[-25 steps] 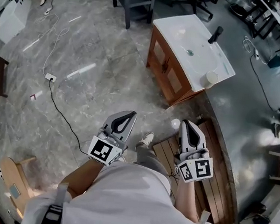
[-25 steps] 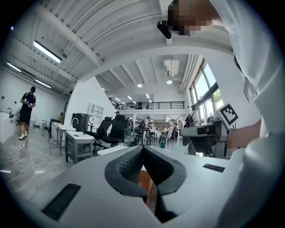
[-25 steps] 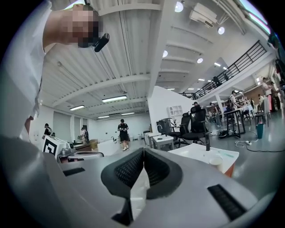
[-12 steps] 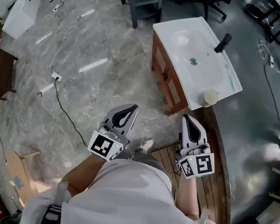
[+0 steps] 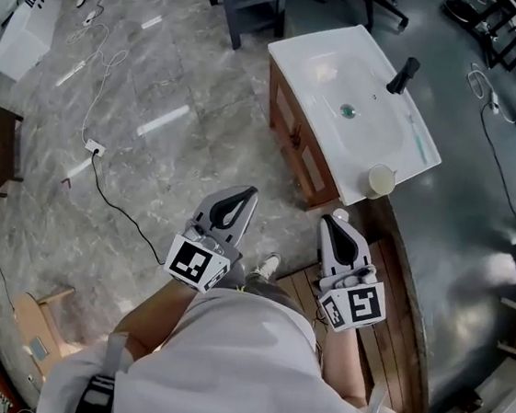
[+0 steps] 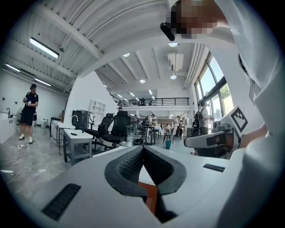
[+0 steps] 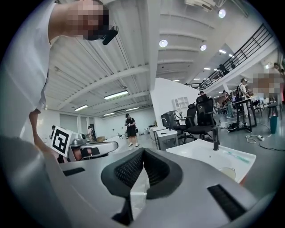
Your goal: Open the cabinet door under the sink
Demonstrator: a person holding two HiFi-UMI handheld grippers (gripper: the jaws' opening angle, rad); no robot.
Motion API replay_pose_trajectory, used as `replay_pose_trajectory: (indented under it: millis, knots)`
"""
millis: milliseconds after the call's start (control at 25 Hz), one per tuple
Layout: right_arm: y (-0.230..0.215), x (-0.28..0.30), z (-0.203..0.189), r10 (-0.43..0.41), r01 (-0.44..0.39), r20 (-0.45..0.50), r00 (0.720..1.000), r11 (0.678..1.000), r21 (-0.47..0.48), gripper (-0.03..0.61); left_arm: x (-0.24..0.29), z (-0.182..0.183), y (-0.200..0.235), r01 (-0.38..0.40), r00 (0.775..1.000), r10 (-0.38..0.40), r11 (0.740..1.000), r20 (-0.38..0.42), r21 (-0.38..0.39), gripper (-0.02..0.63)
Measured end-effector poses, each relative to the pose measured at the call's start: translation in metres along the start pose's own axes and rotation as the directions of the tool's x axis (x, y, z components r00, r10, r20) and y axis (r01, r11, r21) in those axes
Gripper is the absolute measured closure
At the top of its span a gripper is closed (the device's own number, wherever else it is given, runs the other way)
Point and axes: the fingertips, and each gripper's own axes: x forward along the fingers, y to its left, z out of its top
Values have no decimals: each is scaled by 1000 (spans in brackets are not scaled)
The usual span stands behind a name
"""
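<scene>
Nothing of the job is done yet, as I judge it. The cabinet door (image 5: 292, 129) under the white sink (image 5: 323, 62) looks shut, flush in its wooden front. The person stands well apart from it, with the left tongs (image 5: 244, 195) and right tongs (image 5: 328, 222) held low by the waist. Both are closed tip to tip on nothing. Walking up, gripping the door and pulling it open all remain.

Head view steeply down; gripper views low, level; right shares sink (image 5: 316, 64).
</scene>
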Motion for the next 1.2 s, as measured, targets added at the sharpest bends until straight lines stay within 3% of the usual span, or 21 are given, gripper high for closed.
replay_pose_trajectory:
  millis: [240,560,880,1200]
  knots:
    - [15,17,5,-60,60,-22,998,998,-21,546,14,-4,20,82,997,-82,997,-10,-6,598]
    - [4,54,-10,-129,127,-67,989,991,-42,546,37,-15,55,130,991,-130,991,-4,-38,598]
    - [-18,111,-66,-145,136,-94,985,986,-98,546,74,-88,90,138,989,-141,988,-35,-64,598]
    - [-51,171,-137,-134,128,-91,987,990,-64,545,107,-165,117,141,988,-146,986,-48,-92,598]
